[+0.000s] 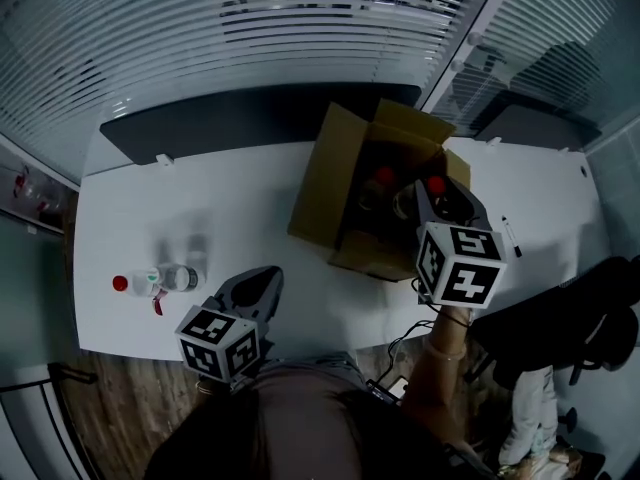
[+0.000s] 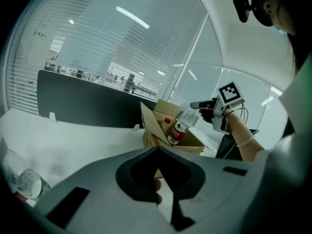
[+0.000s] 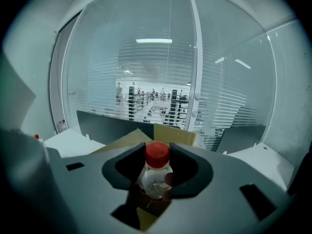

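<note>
A white table (image 1: 240,198) is carrying an open cardboard box (image 1: 325,188). Over the box, the right gripper (image 3: 157,165) is pinching a red-capped bottle (image 3: 155,178) near its top. The left gripper (image 1: 265,280) is hovering at the table's near edge, tongs pressed together on nothing, near a second bottle (image 1: 160,281) lying on its side.

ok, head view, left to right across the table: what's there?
Lying bottle → left gripper → cardboard box → right gripper and its held bottle, over the box's right side → pen.
</note>
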The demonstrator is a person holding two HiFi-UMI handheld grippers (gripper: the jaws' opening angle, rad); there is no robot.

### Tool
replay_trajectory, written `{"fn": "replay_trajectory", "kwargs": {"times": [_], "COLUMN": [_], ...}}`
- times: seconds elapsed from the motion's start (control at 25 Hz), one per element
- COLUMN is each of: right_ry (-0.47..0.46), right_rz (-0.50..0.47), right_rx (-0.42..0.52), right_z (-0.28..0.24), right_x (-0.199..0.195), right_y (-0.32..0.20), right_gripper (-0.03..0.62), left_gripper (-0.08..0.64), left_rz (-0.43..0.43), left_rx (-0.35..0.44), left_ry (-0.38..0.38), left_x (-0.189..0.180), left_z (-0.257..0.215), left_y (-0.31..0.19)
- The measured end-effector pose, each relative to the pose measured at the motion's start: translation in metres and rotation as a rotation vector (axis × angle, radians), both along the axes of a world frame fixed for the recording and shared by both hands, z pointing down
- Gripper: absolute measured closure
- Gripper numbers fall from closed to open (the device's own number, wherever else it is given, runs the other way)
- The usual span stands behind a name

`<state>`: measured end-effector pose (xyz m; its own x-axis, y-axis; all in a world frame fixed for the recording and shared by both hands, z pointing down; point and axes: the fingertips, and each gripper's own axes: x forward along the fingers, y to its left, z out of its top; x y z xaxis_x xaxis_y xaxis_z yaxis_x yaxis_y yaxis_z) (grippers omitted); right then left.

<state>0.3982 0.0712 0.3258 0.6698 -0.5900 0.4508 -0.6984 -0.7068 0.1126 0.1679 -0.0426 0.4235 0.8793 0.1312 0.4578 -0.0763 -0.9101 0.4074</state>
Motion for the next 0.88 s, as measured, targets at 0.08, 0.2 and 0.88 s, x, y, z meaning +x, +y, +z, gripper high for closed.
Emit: {"fn": "replay_trajectory", "kwargs": {"times": [0.08,0.2,0.88], "right_ry": [0.019,0.047,0.195], "right_rz": [-0.007,-0.027,-0.089], "right_rx": [0.019,0.038,0.127], "right_z": [-0.011,-0.027,-0.095], "right_x": [-0.008,-0.024,-0.125], "right_y": [-0.001,-0.004,0.0], "right_gripper": [0.422,0.422,0.422], "left_gripper": [0.554,0.554,0.554], "left_rz": [0.003,0.007,0.066], "left_rx": [0.001,0.001,-0.002], "left_ry": [0.008,0.019,0.077], "left_x": [-0.004,-0.009,-0.057], "left_z": [-0.002,-0.004,-0.013], "left_y": [-0.002,-0.003,0.0]}}
